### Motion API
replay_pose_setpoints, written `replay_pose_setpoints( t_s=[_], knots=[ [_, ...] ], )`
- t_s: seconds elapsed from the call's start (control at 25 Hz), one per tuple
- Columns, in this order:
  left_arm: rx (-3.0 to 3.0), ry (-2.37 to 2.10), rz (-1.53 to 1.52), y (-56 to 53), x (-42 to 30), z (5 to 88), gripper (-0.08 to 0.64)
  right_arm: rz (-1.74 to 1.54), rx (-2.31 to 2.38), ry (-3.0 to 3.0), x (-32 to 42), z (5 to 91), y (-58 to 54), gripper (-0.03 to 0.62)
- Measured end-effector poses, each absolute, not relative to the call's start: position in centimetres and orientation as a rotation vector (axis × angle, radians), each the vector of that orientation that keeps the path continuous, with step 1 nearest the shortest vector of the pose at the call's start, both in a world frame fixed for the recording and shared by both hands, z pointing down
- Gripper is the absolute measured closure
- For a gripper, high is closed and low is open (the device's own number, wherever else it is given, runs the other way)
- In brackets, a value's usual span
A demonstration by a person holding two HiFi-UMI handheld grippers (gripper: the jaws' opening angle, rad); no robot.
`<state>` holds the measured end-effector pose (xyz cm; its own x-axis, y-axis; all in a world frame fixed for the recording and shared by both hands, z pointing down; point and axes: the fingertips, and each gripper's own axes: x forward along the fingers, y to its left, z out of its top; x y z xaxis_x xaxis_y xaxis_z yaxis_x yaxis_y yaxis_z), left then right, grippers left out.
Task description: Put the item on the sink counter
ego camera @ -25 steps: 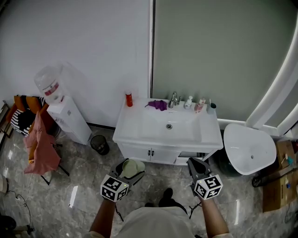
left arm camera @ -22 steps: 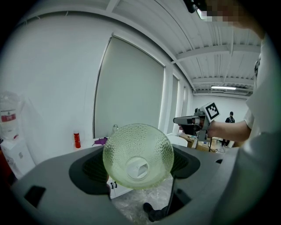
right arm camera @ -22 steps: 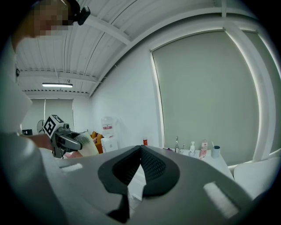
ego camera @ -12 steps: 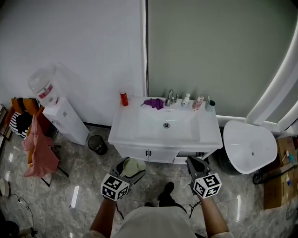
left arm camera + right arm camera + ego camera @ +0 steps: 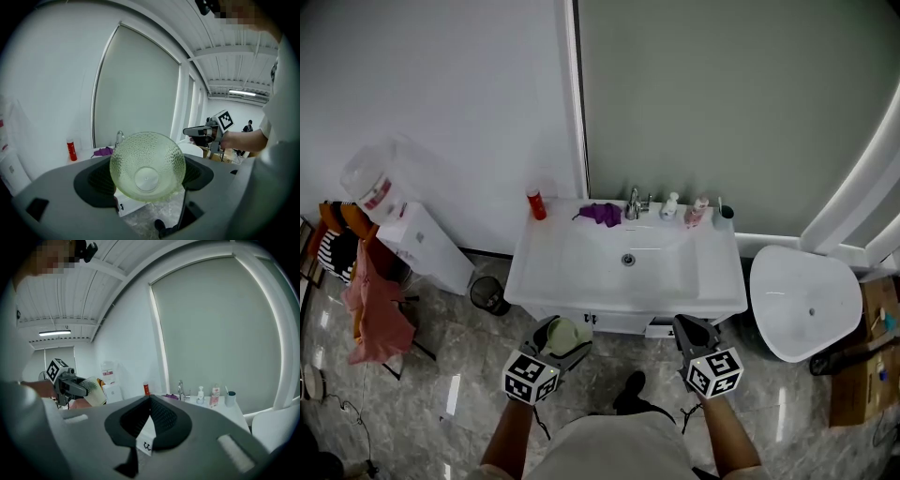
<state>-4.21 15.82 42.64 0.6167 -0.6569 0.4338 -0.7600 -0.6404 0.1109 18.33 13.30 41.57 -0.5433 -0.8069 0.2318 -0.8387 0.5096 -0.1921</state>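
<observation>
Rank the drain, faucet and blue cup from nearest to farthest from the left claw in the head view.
1. Drain: basin centre, closest to the left claw.
2. Faucet: back rim, middle.
3. Blue cup: back right corner.

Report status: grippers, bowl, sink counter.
Left gripper shut on green glass bowl, short of sink counter. Right gripper shut, empty. Red bottle, purple cloth at counter's back edge.
</observation>
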Motion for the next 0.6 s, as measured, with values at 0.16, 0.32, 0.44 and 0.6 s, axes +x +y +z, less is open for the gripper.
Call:
replay_pose_setpoints(
  t_s=[0.16,0.32,0.44,0.6],
  knots=[
    [2.545,-1.166,0.527,12.0,-2.5,42.9,0.166,0.435,1.413,-2.637,19.8,41.9,9.3,0.581],
    [2.535,-1.189,0.536,9.2,-0.8,43.1,0.166,0.428,1.38,-2.654,21.4,42.2,6.0,0.581],
    [2.525,-1.213,0.537,7.4,0.1,43.1,0.166,0.416,1.356,-2.665,22.6,42.2,3.8,0.581],
    [2.503,-1.24,0.55,5.0,0.7,43.3,0.166,0.419,1.311,-2.676,23.0,42.3,1.0,0.581]
  ],
)
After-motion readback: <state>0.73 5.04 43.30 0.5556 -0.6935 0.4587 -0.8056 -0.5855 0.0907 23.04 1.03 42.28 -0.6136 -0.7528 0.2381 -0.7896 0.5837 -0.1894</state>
